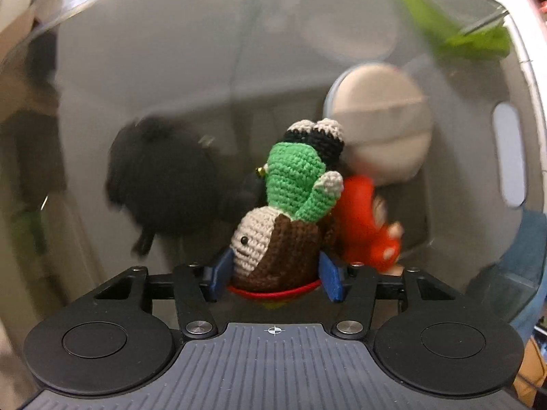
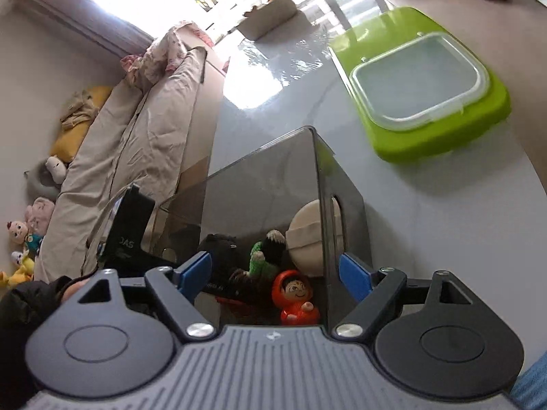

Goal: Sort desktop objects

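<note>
In the left wrist view I look down into a smoky translucent bin (image 1: 136,51). My left gripper (image 1: 275,276) is shut on a crochet doll (image 1: 290,205) of green, beige and brown yarn, its blue pads (image 1: 218,273) against the doll's sides. In the bin beside the doll are a black plush (image 1: 164,184), a beige round cushion (image 1: 383,126) and a red figurine (image 1: 365,225). The right wrist view shows my right gripper (image 2: 275,273) open and empty, just outside the bin (image 2: 266,177). The crochet doll (image 2: 263,259) and the red figurine (image 2: 295,297) show through the bin's wall.
A lime-green tray (image 2: 444,140) carrying a clear lidded container (image 2: 420,82) lies on the glossy grey table (image 2: 427,222) beyond the bin. A cardboard box (image 2: 270,13) stands at the far end. A covered sofa (image 2: 136,136) with toys runs along the left.
</note>
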